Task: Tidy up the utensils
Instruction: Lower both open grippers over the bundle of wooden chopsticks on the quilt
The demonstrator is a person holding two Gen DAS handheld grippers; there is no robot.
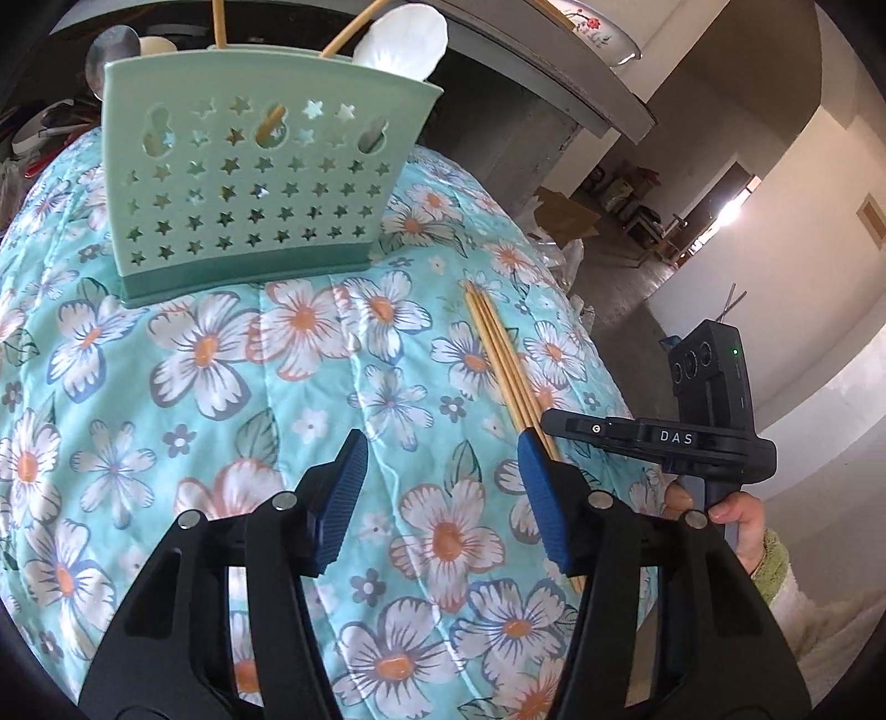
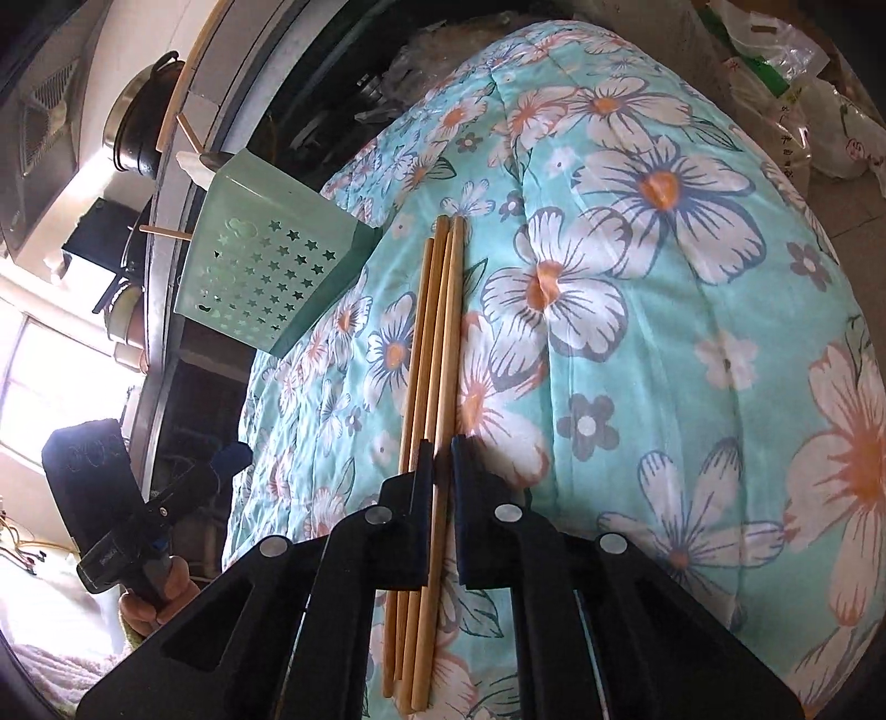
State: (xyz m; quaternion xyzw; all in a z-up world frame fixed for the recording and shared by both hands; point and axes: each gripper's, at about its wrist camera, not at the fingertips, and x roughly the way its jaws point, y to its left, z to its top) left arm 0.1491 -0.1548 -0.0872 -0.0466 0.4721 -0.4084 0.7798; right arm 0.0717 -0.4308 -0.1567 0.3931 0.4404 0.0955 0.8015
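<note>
Several bamboo chopsticks (image 2: 429, 343) lie side by side on a floral cloth (image 2: 664, 310). My right gripper (image 2: 443, 451) is shut on one chopstick of the bundle, close to its near end. From the left wrist view the same chopsticks (image 1: 498, 354) run under the right gripper (image 1: 554, 426), which a hand holds. My left gripper (image 1: 440, 448) hovers open over the cloth with nothing between its blue pads (image 1: 343, 498). A green utensil holder (image 1: 249, 183) with star holes stands at the far side. It holds a white spoon (image 1: 404, 39), a metal spoon and chopsticks.
The cloth (image 1: 166, 415) drapes over a rounded surface that drops off at the right. A grey shelf edge (image 1: 554, 66) with a plate overhangs behind the holder. Plastic bags (image 2: 775, 72) lie past the cloth's far right, and a dark pot (image 2: 138, 122) stands behind the holder (image 2: 260, 277).
</note>
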